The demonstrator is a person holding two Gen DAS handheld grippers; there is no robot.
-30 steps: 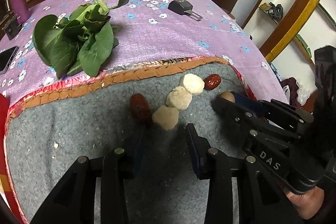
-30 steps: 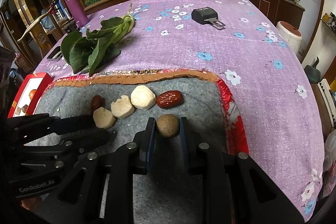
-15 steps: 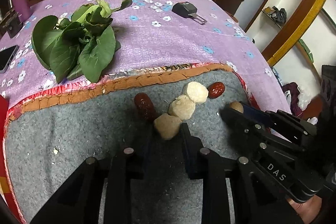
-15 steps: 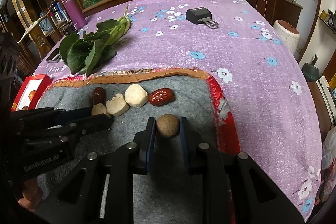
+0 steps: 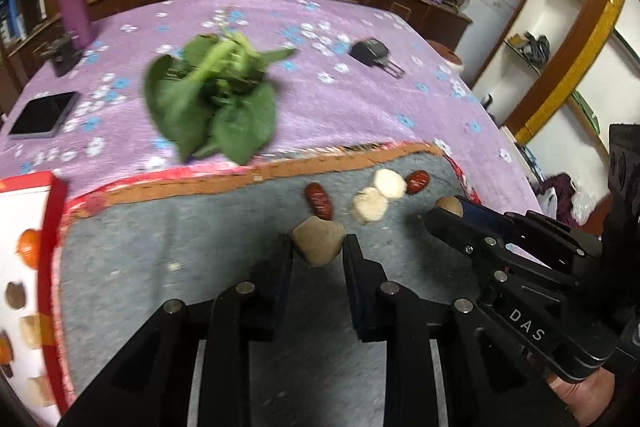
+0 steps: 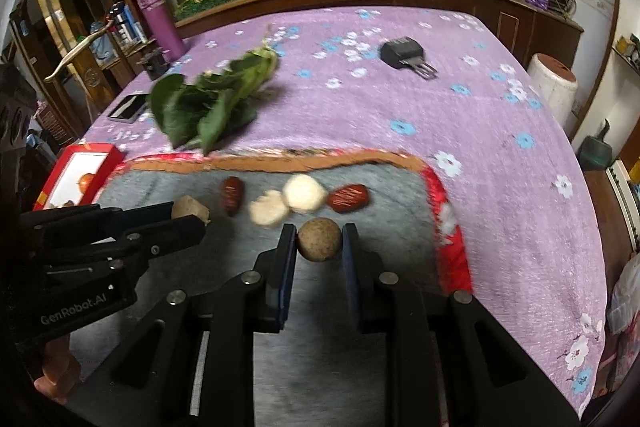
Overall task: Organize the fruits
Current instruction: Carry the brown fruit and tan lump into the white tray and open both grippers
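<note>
My left gripper point(image 5: 318, 247) is shut on a tan angular fruit piece point(image 5: 319, 240), held above the grey mat point(image 5: 160, 247); it also shows in the right wrist view point(image 6: 190, 207). My right gripper point(image 6: 319, 241) is shut on a round brown fruit point(image 6: 319, 239), seen in the left wrist view point(image 5: 449, 204) too. On the mat lie two red dates point(image 6: 233, 194) point(image 6: 349, 198) and two pale fruit pieces point(image 6: 269, 213) point(image 6: 304, 193).
A red-rimmed box point(image 5: 24, 267) holding several fruits lies at the mat's left edge. On the purple flowered cloth point(image 6: 400, 99) lie leafy greens point(image 6: 212, 103), a phone point(image 5: 44, 115), a black device point(image 6: 404, 55) and a purple bottle point(image 6: 158, 21).
My left gripper closed on the tan piece and lifted it, swinging left so the red box came into view. My right gripper keeps its hold on the round brown fruit.
</note>
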